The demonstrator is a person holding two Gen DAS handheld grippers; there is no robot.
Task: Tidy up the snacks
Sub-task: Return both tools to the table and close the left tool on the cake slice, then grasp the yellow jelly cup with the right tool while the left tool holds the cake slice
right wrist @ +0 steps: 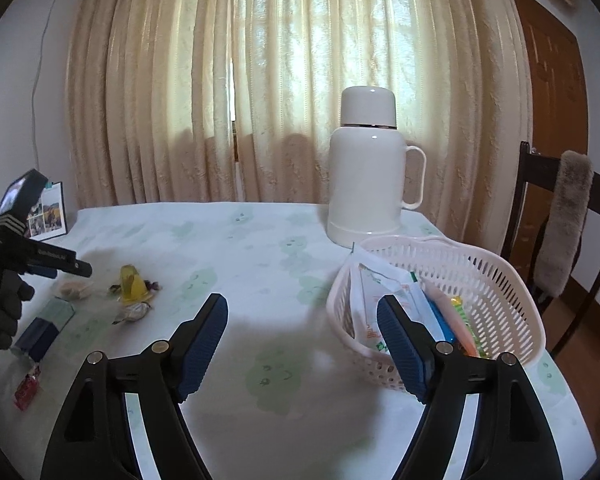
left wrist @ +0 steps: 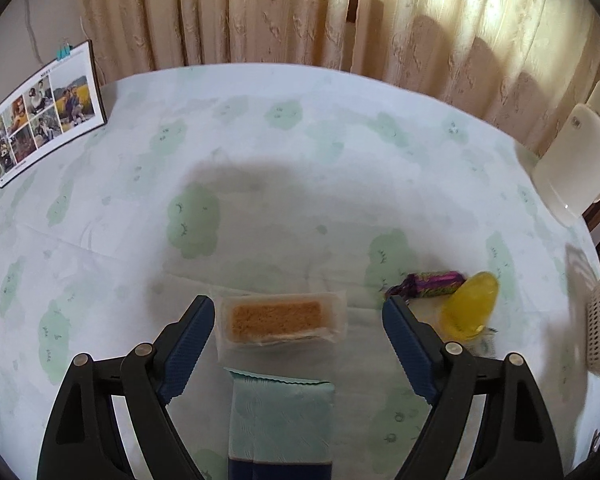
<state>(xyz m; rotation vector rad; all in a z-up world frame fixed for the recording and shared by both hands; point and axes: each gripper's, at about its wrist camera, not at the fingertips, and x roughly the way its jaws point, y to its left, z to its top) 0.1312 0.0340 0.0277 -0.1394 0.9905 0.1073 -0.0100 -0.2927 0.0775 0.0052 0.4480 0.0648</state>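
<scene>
My left gripper (left wrist: pixel 298 306) is open, its jaws on either side of a clear-wrapped brown cake (left wrist: pixel 280 320) on the table. A mint and navy packet (left wrist: pixel 280 424) lies just below it. A purple candy (left wrist: pixel 424 282) and a yellow jelly cup (left wrist: pixel 466 306) lie to the right. My right gripper (right wrist: pixel 302 312) is open and empty above the tablecloth, left of the white basket (right wrist: pixel 496 280), which holds several snack packets (right wrist: pixel 384 292). In the right wrist view the left gripper (right wrist: pixel 40 260) hovers over the cake (right wrist: pixel 74 289), jelly cup (right wrist: pixel 132 285), mint packet (right wrist: pixel 44 328) and a red candy (right wrist: pixel 27 390).
A white thermos (right wrist: pixel 370 168) stands behind the basket. A photo calendar (left wrist: pixel 40 112) stands at the table's far left. A dark chair (right wrist: pixel 560 220) with a furry cover is on the right. Curtains hang behind the table. A small wrapped sweet (right wrist: pixel 134 312) lies near the jelly cup.
</scene>
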